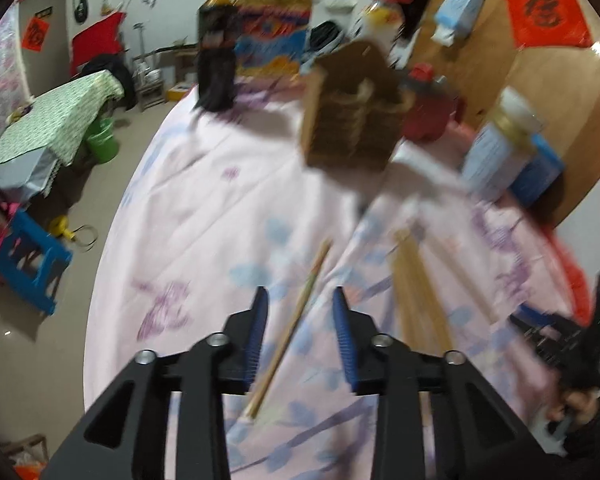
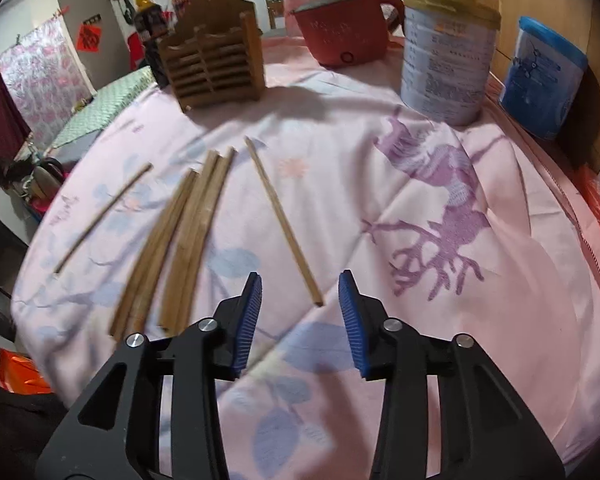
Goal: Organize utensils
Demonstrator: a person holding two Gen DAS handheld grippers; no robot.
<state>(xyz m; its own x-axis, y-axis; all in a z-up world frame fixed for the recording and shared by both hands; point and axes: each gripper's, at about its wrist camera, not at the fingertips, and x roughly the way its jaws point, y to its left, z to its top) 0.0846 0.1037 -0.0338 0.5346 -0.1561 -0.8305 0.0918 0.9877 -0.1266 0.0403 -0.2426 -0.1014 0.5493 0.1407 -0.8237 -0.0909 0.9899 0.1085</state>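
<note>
Wooden chopsticks lie scattered on a pink floral cloth. A wooden slatted holder stands upright at the far side, also seen blurred in the left wrist view as holder. My left gripper is open above one loose chopstick, its pads clear of it. A bundle of several chopsticks lies to its right. My right gripper is open; the near end of a single chopstick lies on the cloth between its fingers. The bundle and another lone chopstick lie to its left.
Behind the holder stand a dark bottle and an oil jug. A red pot, a tin can and a blue container line the far right. A hand shows at the lower right edge.
</note>
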